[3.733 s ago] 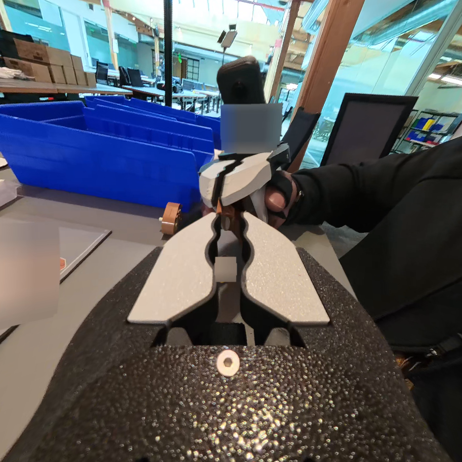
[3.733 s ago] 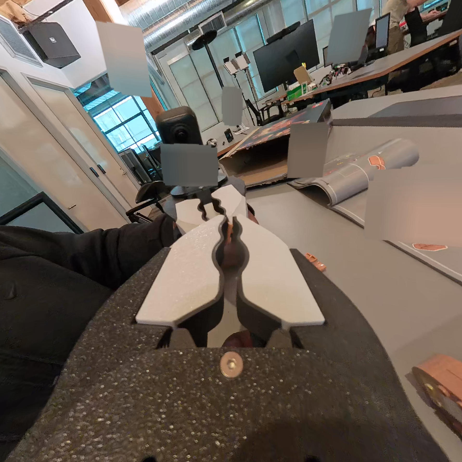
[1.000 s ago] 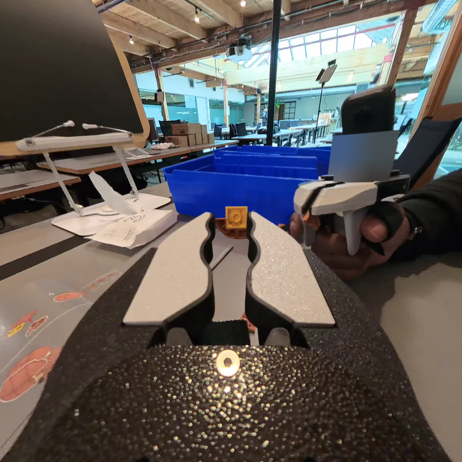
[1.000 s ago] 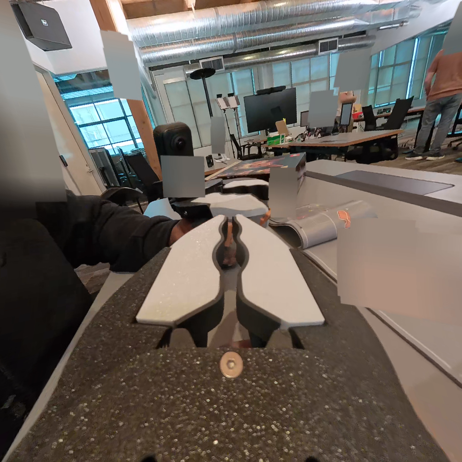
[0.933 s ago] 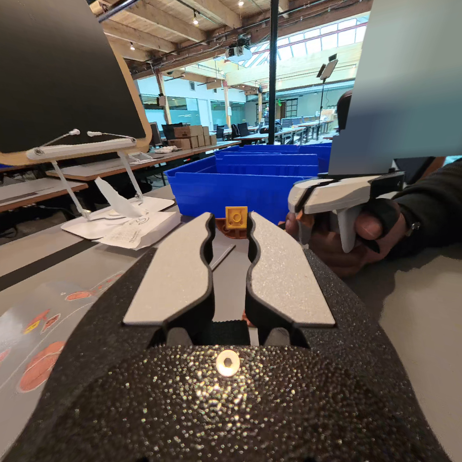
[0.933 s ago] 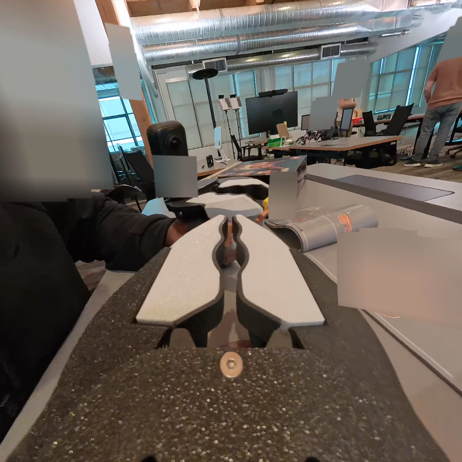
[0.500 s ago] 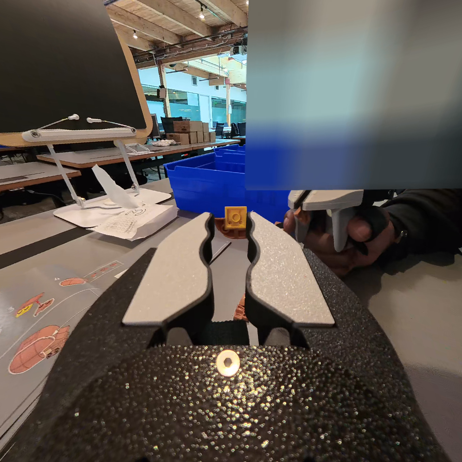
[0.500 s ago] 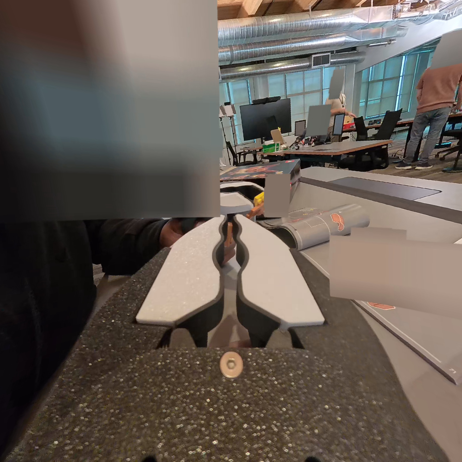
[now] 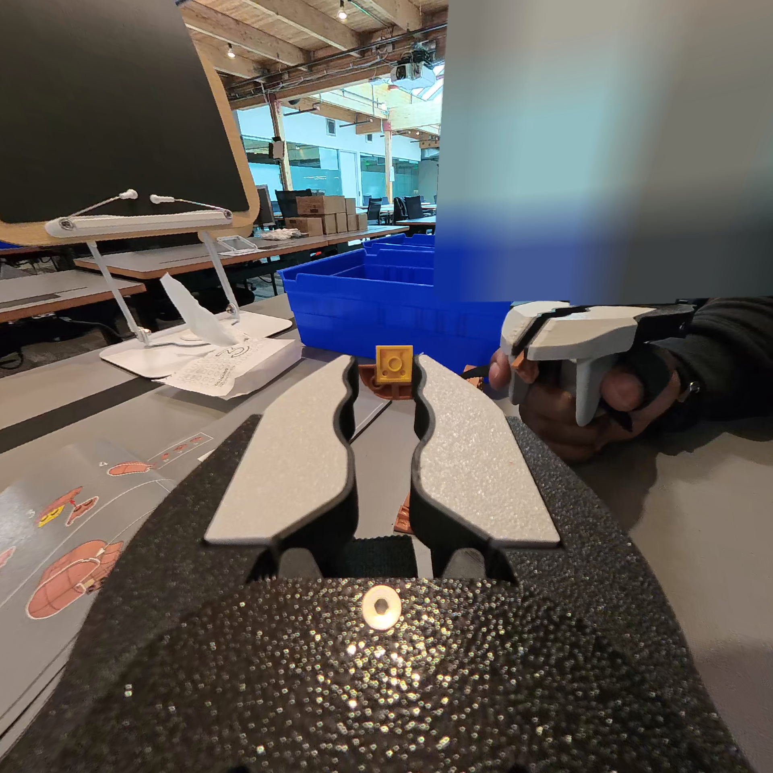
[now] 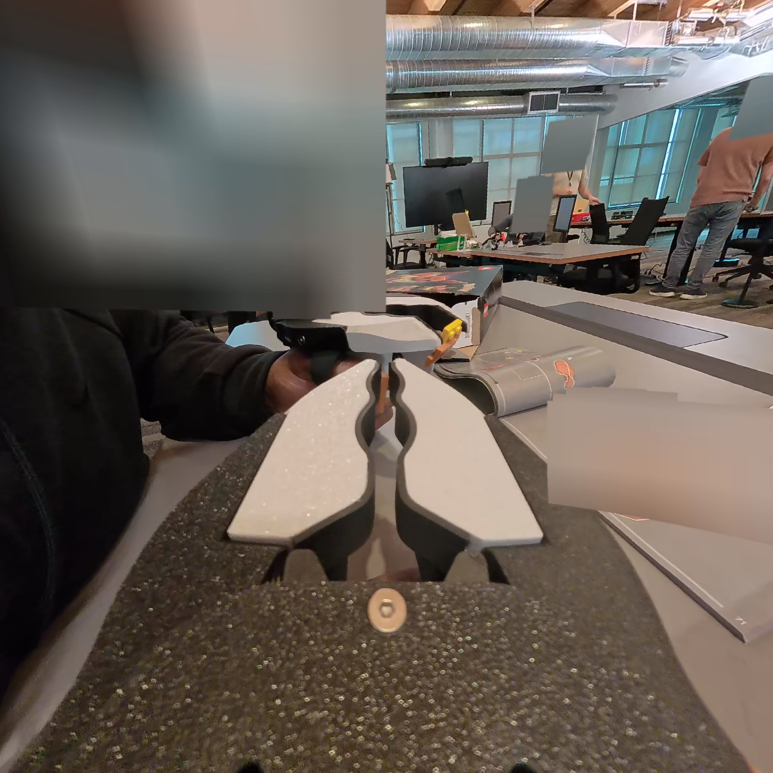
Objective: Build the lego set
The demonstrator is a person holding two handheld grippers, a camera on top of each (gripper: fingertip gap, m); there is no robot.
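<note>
Writing in view: printed box (image 10: 451, 284) well beyond the right fingertips, logo and art on it, and a white printed packet (image 9: 226, 368) ahead-left of the left fingertips; not transcribing either. Open instruction booklet (image 10: 539, 380) lies ahead-right of the right fingertips, showing brown part diagrams; in the left view its pages (image 9: 71, 543) sit beside the left finger. Left gripper (image 9: 387, 368): jaws part-open, closed on a small brick assembly, a yellow plate (image 9: 393, 364) on a brown curved piece (image 9: 382, 387), right at the tips. The yellow plate's right edge touches the right pad; the left pad's contact isn't clear in this view. In the right view the same assembly (image 10: 449, 334) sticks out past that gripper's tips, tilted. Right gripper (image 10: 385, 368): jaws nearly closed, pinching a thin orange-brown plate (image 10: 382, 393) edge-on between the tips; the left view shows the same sliver (image 9: 518, 363) at its tips. Hand (image 9: 585, 401) in a black sleeve grips its handle, resting on the grey table (image 9: 690, 523). Blue bins (image 9: 376, 301) stand beyond the left tips, white stand (image 9: 167, 334) with a dark panel farther left. The two grippers are near each other, not touching.
</note>
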